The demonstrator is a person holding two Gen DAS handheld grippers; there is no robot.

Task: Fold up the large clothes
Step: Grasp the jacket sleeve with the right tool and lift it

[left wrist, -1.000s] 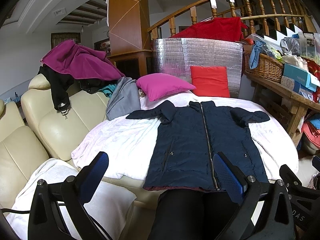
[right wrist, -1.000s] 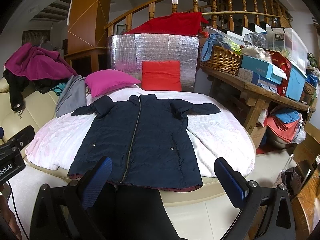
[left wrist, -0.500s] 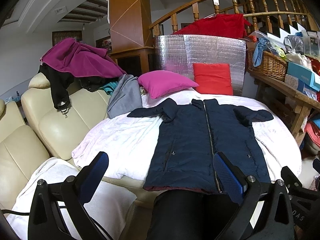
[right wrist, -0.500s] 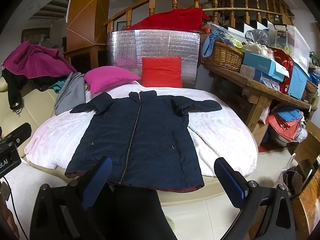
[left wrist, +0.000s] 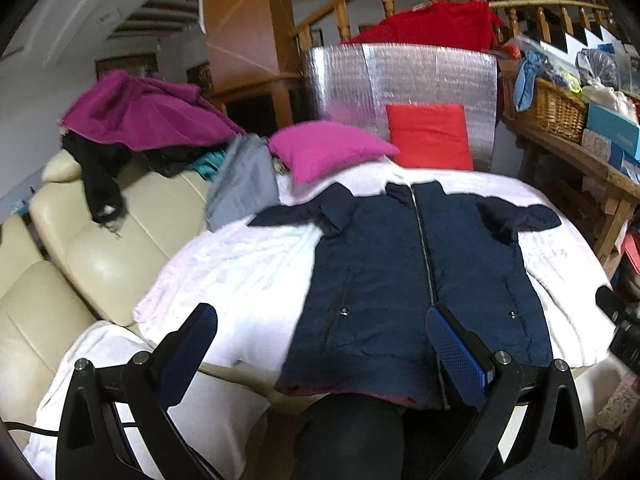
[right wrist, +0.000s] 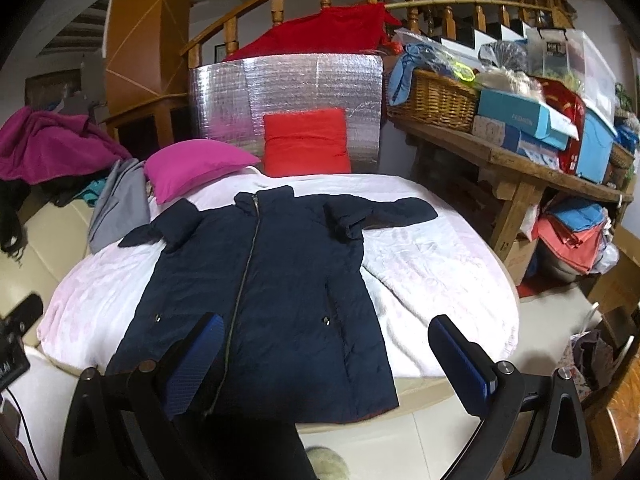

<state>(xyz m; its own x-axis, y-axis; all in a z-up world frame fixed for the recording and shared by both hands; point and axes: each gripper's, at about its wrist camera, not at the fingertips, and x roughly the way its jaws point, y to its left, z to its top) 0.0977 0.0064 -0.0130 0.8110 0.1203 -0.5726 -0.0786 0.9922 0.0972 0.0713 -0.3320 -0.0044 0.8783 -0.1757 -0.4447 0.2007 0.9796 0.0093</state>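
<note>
A long navy padded coat (left wrist: pixel 408 276) (right wrist: pixel 272 292) lies flat, zipped, front up, on a round table covered by a white-pink blanket (left wrist: pixel 240 280) (right wrist: pixel 436 276). Its short sleeves spread to both sides and its hem hangs at the near edge. My left gripper (left wrist: pixel 320 344) is open, held above the hem's left half. My right gripper (right wrist: pixel 324 352) is open too, above the hem's right half. Neither touches the coat. A person's dark-clad legs (left wrist: pixel 352 436) stand against the near table edge.
A magenta pillow (left wrist: pixel 324 152) and a red pillow (left wrist: pixel 428 136) sit at the table's far side before a silver foil panel (right wrist: pixel 288 96). A cream sofa (left wrist: pixel 92 240) with piled clothes is left. A cluttered wooden bench (right wrist: pixel 516 160) stands on the right.
Both grippers have moved forward and a little lower toward the coat's hem. Both stay open. The coat has not moved.
</note>
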